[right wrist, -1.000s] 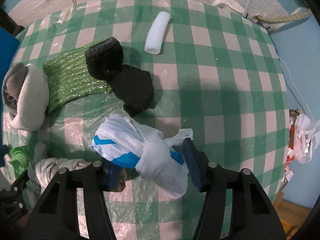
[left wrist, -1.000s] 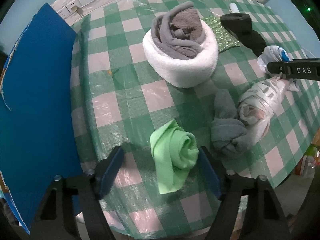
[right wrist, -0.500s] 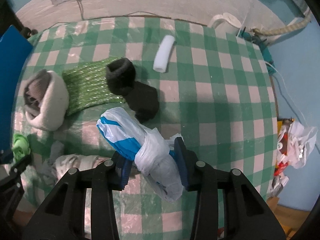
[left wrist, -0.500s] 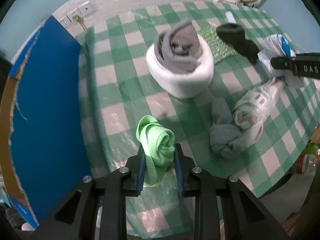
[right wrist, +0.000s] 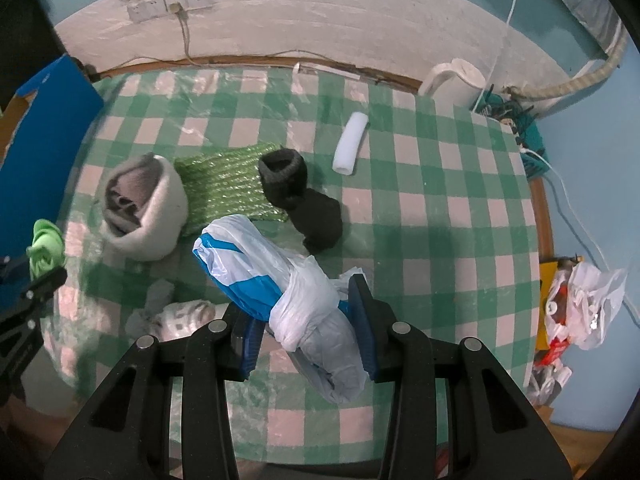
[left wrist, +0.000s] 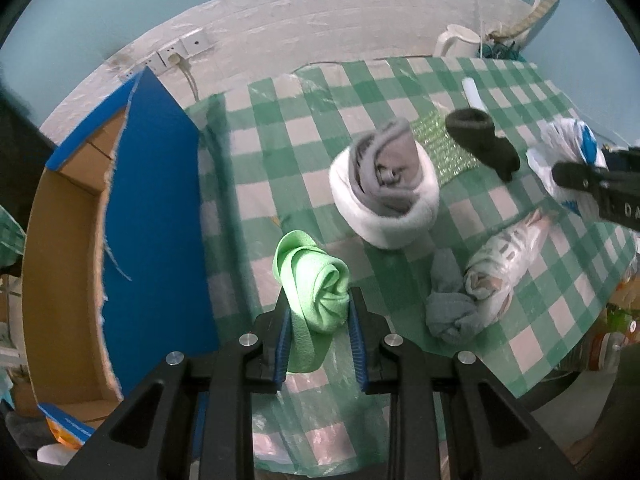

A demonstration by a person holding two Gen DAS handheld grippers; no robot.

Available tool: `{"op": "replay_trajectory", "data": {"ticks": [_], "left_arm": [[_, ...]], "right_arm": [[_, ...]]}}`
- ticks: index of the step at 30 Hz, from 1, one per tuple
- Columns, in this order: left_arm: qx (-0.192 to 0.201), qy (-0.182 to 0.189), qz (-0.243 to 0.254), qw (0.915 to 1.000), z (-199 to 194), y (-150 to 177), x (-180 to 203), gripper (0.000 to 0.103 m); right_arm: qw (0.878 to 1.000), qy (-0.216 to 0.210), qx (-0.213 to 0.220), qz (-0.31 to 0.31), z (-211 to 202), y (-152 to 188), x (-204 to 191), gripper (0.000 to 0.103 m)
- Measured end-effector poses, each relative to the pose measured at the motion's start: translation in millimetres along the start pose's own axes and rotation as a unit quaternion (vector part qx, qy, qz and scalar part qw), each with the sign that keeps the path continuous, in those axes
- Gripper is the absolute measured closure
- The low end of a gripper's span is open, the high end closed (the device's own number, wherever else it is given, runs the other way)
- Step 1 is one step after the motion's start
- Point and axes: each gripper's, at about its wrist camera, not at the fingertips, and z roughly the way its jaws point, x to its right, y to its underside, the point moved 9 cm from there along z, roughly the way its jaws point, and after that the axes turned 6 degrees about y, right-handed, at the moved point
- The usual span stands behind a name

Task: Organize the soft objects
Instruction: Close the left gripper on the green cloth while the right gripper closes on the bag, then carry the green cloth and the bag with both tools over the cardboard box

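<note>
My left gripper (left wrist: pixel 318 320) is shut on a rolled light-green cloth (left wrist: pixel 316 280), held above the green-checked tablecloth (left wrist: pixel 264 128). My right gripper (right wrist: pixel 306 320) is shut on a knotted white-and-blue plastic bag (right wrist: pixel 280 276), also lifted off the table. On the table lie a white fleece roll with grey cloth inside (left wrist: pixel 386 188), a black sock (right wrist: pixel 298 196), a grey cloth bundle (left wrist: pixel 450 304), a patterned bag roll (left wrist: pixel 500 260) and a white foam tube (right wrist: pixel 350 144). The right gripper shows at the right edge of the left wrist view.
An open cardboard box with blue flaps (left wrist: pixel 152 216) stands left of the table. A shiny green mat (right wrist: pixel 228 188) lies under the black sock. A white kettle (right wrist: pixel 456 80) and cables sit at the far right corner. Plastic bags (right wrist: pixel 580 304) lie on the floor at right.
Both grippers closed on their items, the left on the green cloth and the right on the plastic bag, then rose, lifting them off the table.
</note>
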Motion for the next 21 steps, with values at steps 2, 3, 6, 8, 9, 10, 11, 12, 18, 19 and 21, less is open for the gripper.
{"op": "replay_trajectory", "data": {"ticks": [2, 3, 6, 8, 9, 10, 11, 12, 18, 19, 21], "left_arm": [[0.005, -0.002, -0.003, 1.0000, -2, -3, -4, 0.077], [0.007, -0.003, -0.005, 1.0000, -5, -3, -6, 0.077], [0.015, -0.003, -0.009, 0.9998, -12, -6, -9, 0.077], [0.021, -0.004, -0.012, 0.9997, -16, -8, -11, 0.077], [0.025, -0.005, -0.012, 0.9996, -18, -10, -13, 0.077], [0.028, -0.007, -0.014, 0.9995, -20, -11, -14, 0.077], [0.030, -0.008, -0.015, 0.9994, -22, -12, -16, 0.077], [0.032, -0.009, -0.018, 0.9993, -25, -13, -19, 0.077], [0.040, -0.009, -0.032, 0.9986, -34, -18, -29, 0.077], [0.042, -0.009, -0.032, 0.9986, -36, -18, -30, 0.077], [0.045, -0.007, -0.035, 0.9983, -39, -19, -33, 0.077]], "right_arm": [[1.000, -0.002, 0.005, -0.001, -5, 0, -2, 0.064], [1.000, -0.004, 0.009, -0.002, -9, -1, -3, 0.064], [1.000, -0.007, 0.016, -0.004, -17, -3, -4, 0.064], [1.000, -0.010, 0.021, -0.007, -22, -4, -7, 0.064], [1.000, -0.010, 0.023, -0.008, -24, -4, -8, 0.064], [1.000, -0.011, 0.026, -0.009, -27, -5, -9, 0.064], [1.000, -0.012, 0.027, -0.010, -29, -5, -11, 0.064], [0.999, -0.012, 0.029, -0.012, -31, -5, -12, 0.064], [0.999, -0.014, 0.045, -0.021, -47, -9, -18, 0.064], [0.999, -0.015, 0.047, -0.022, -49, -10, -20, 0.064], [0.998, -0.015, 0.051, -0.024, -52, -12, -22, 0.064]]}}
